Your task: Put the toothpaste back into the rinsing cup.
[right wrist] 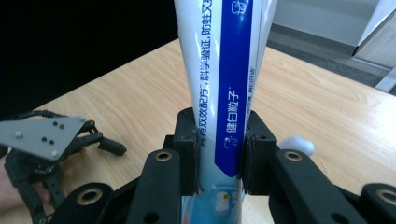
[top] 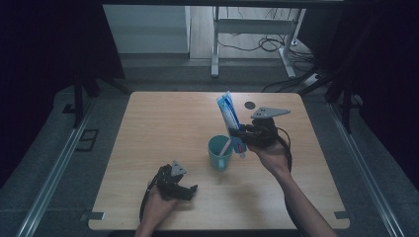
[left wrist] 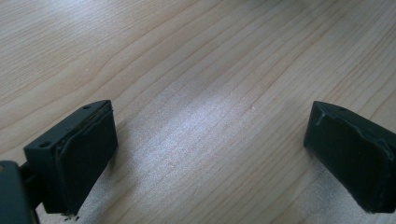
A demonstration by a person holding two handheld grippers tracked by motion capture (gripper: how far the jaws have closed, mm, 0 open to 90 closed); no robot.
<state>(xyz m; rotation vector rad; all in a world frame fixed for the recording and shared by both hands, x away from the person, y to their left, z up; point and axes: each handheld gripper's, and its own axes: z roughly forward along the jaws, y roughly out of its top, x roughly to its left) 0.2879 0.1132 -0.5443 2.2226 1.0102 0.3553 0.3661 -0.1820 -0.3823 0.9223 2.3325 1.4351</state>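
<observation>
White-and-blue toothpaste tube [right wrist: 219, 93] is pinched in my right gripper [right wrist: 219, 154], held just beside the teal cup [top: 220, 152], cap end probably down near the rim. Left gripper [left wrist: 210, 154] rests spread on the wooden table [top: 163, 128]. Next: lower the tube into the cup, then release.

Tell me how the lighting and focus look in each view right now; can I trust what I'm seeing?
High view: dim overall, dark surroundings, the table evenly lit and the toothpaste tube readable. Left gripper view: a pale glare patch on the wood between the open fingers, grain sharp. Right gripper view: the tube's print is crisp at the fingers that clamp it, and the top left is black.
</observation>
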